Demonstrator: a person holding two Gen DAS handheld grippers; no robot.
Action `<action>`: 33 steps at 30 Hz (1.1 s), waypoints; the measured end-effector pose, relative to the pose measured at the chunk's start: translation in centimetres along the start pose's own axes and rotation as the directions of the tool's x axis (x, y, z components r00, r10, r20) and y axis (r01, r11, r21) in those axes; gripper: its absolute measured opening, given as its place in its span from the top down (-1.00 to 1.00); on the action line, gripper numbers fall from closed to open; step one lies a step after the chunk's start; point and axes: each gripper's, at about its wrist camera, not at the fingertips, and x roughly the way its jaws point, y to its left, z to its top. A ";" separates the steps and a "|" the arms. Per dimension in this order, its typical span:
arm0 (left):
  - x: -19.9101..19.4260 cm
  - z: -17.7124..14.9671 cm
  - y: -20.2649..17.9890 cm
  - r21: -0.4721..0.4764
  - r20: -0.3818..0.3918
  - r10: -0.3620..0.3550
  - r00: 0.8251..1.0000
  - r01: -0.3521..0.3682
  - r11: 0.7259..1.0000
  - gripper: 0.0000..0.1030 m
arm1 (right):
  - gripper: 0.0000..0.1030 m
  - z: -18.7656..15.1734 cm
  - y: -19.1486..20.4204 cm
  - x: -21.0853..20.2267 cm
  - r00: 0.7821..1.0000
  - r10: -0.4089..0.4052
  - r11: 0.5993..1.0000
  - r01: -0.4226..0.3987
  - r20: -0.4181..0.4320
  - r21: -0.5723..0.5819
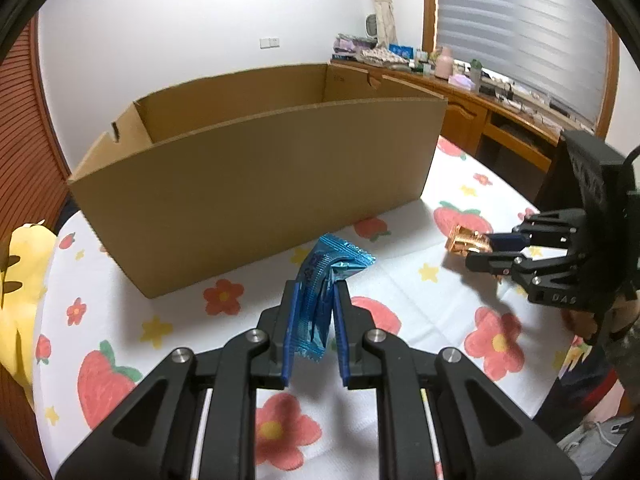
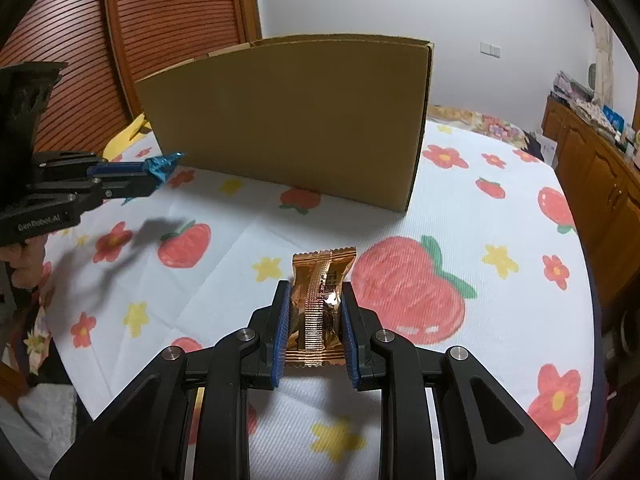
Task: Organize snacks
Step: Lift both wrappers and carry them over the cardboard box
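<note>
A white tablecloth printed with red strawberries, red flowers and yellow stars [image 1: 420,216] covers the round table. At nine o'clock in the left wrist view a soft yellow plush shape [image 1: 24,280] lies at the table's edge, before a reddish-brown slatted wooden door [image 2: 176,20]. A white wall switch plate [image 1: 269,43] sits on the pale wall at twelve o'clock. At two o'clock a long honey-brown wooden cabinet [image 1: 504,120] carries a pale pink bottle [image 1: 444,63] among mixed clutter, under grey-white horizontal window blinds [image 1: 528,20] beside a cream curtain [image 1: 384,4].
</note>
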 end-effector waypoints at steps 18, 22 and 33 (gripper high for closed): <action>-5.4 1.6 2.6 -0.064 0.116 0.048 0.992 -0.041 0.997 0.73 | 0.59 1.2 0.5 -4.2 0.994 -0.060 0.998 0.061 0.093 -0.008; -6.5 2.4 3.2 -0.079 0.144 0.064 0.987 -0.053 0.995 0.73 | 0.59 2.5 1.0 -6.0 0.990 -0.060 0.997 0.065 0.131 -0.030; -7.6 6.1 3.7 -0.066 0.203 0.100 0.974 -0.089 0.994 0.73 | 0.58 5.5 2.6 -10.1 0.974 -0.073 0.994 0.089 0.216 -0.066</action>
